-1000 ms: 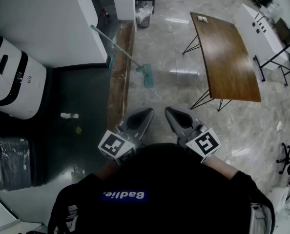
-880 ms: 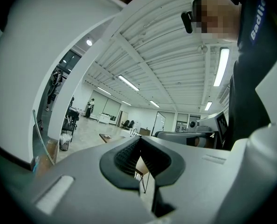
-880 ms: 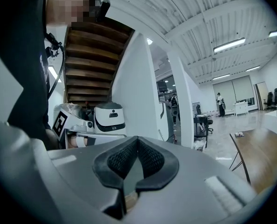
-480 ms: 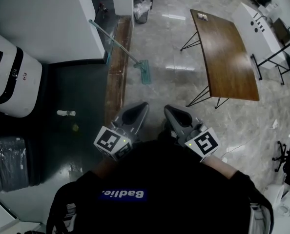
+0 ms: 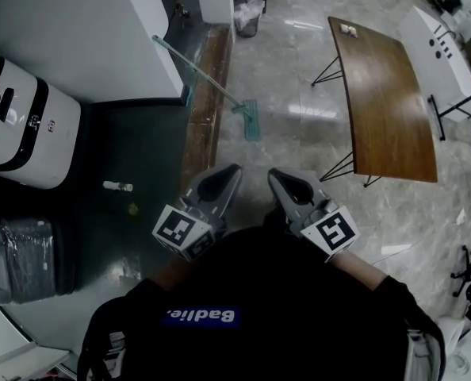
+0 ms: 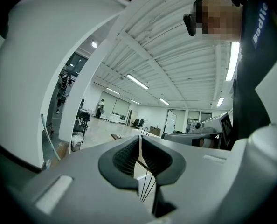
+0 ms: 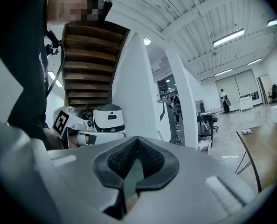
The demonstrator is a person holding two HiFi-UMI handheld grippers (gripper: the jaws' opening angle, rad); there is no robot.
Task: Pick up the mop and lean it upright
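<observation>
The mop (image 5: 196, 72) is well ahead of the person and apart from both tools. The top of its handle rests against the white wall (image 5: 77, 30). The shaft slants down across a brown wooden ledge (image 5: 208, 113), and the teal head (image 5: 250, 120) lies flat on the pale glossy floor (image 5: 291, 141) just beyond that ledge. The left hand-held gripper (image 5: 231, 169) is held low in front of the person's dark shirt and points forward towards the ledge. In the left gripper view its jaws have just been easing apart, yet they are all but closed, with only a sliver of light at the tips and nothing between them. That view also shows the mop handle as a thin slanted line at the far left, beside the wall. The right hand-held gripper (image 5: 273, 175) is just beside the left one and points the same way. In the right gripper view its jaws meet at the tips, closed on nothing. Each gripper has a marker cube at its rear, close to the person's body. To the right of the mop, well apart from it, is a long brown bench (image 5: 386, 101) on thin black legs, with a small flat item at its far end. On the left, a white machine with a black band (image 5: 17, 121) sits on a darker floor area. A small bottle (image 5: 116, 186) lies on that dark floor. A bin with a pale liner (image 5: 250, 21) is at the far end of the ledge.
</observation>
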